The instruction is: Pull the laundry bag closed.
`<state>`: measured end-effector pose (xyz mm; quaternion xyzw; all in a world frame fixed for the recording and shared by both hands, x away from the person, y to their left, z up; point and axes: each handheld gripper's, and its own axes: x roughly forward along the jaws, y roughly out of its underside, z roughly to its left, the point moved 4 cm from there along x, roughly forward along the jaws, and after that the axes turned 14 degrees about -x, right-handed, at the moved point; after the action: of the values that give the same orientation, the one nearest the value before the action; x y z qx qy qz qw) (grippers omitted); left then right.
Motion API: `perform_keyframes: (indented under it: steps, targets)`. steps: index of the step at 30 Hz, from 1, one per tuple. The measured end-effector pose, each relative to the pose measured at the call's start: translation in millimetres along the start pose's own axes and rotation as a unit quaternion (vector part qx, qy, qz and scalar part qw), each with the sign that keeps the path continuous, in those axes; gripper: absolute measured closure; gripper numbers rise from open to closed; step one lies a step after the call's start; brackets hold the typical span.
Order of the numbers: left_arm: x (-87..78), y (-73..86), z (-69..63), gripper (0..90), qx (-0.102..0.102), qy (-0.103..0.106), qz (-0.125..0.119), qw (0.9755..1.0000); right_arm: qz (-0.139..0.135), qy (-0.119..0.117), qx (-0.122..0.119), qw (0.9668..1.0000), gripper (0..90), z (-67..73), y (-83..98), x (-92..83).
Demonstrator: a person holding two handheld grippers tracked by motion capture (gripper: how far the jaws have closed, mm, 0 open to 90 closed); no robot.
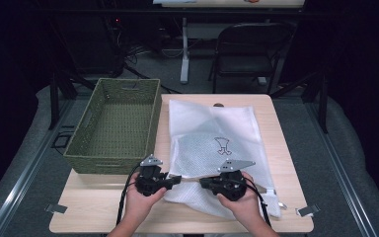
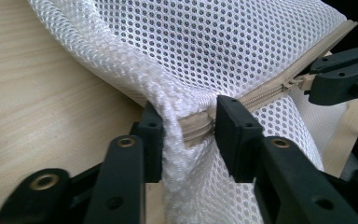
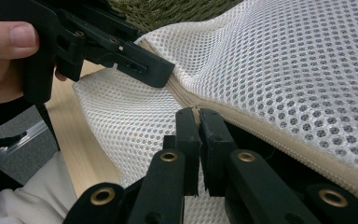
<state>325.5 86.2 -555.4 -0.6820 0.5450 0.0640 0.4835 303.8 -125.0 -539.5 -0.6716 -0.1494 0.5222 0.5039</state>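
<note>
A white mesh bag (image 1: 217,128) with a beige zipper (image 2: 261,95) lies flat on the wooden table (image 1: 103,207). My left gripper (image 2: 186,130) is shut on the bunched mesh and the end of the zipper tape at the bag's near corner. From the opposite side my right gripper (image 3: 198,122) has its jaws pressed together on the small zipper pull (image 2: 292,84). In the high view the left gripper (image 1: 176,179) and the right gripper (image 1: 203,182) face each other tip to tip over the bag's near edge. A person's hand holds each one.
A green woven basket (image 1: 116,123) stands on the table to the left of the bag, with nothing in it. Metal clips (image 1: 307,211) sit at the table's front corners. A dark folding chair (image 1: 249,49) stands beyond the far edge.
</note>
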Motion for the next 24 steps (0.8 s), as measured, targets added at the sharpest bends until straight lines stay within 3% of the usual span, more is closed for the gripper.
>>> perform_keyframes:
  steps: [8,16,24]
  targets:
    - [-2.5,0.5,-1.6,78.3,0.006,-0.006,-0.011,0.9999,0.002,0.002,-0.002,1.0,86.9,-0.1,0.0,1.0]
    - [-3.5,0.7,-0.8,80.8,0.008,-0.015,-0.016,0.9997,0.01,0.012,-0.013,0.9998,86.9,-0.3,1.6,2.9]
    - [-4.2,0.2,1.2,82.3,0.006,-0.019,-0.015,0.9997,0.017,0.008,0.013,0.9997,87.0,-8.9,10.1,-6.7]
